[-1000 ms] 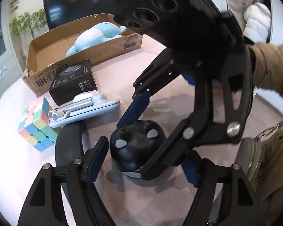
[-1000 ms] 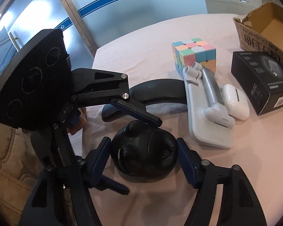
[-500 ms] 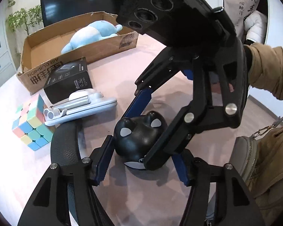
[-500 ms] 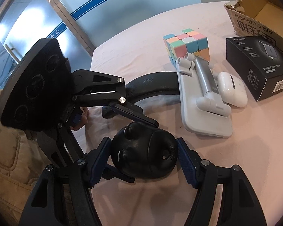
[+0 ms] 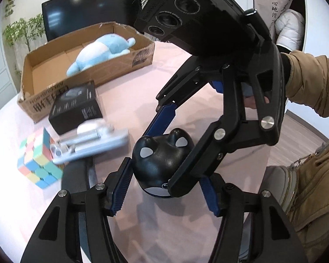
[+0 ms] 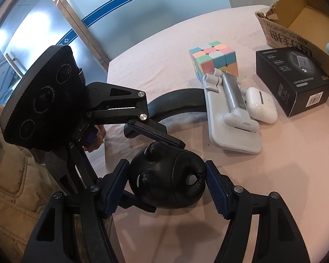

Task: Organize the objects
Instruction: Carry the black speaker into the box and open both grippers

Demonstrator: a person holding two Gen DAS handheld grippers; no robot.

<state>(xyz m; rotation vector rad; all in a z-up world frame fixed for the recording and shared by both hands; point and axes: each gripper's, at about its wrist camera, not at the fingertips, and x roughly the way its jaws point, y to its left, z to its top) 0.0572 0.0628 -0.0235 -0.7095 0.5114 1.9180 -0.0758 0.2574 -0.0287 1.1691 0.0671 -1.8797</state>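
left to right in the right wrist view: left claw (image 6: 158, 141) reaching in from the side, pads pinching the black animal-shaped toy (image 6: 166, 182) across its eared top; right claw (image 6: 166, 186) clamped on the same toy, ribbed blue pads pressed to both flanks, toy low over the pink table (image 6: 285, 175). likely to squirt out or twist, given that smooth, rounded, glossy shell under two crossed grips pulling differently. further right: curved textured black band (image 6: 177, 106), flat white phone stand (image 6: 232, 118) with a metal arm, pastel cube (image 6: 215, 58), smooth white earbud case (image 6: 261, 105), matte black box (image 6: 294, 81), corrugated cardboard box (image 6: 296, 19). could also clip the stand if swung carelessly toward the carton.
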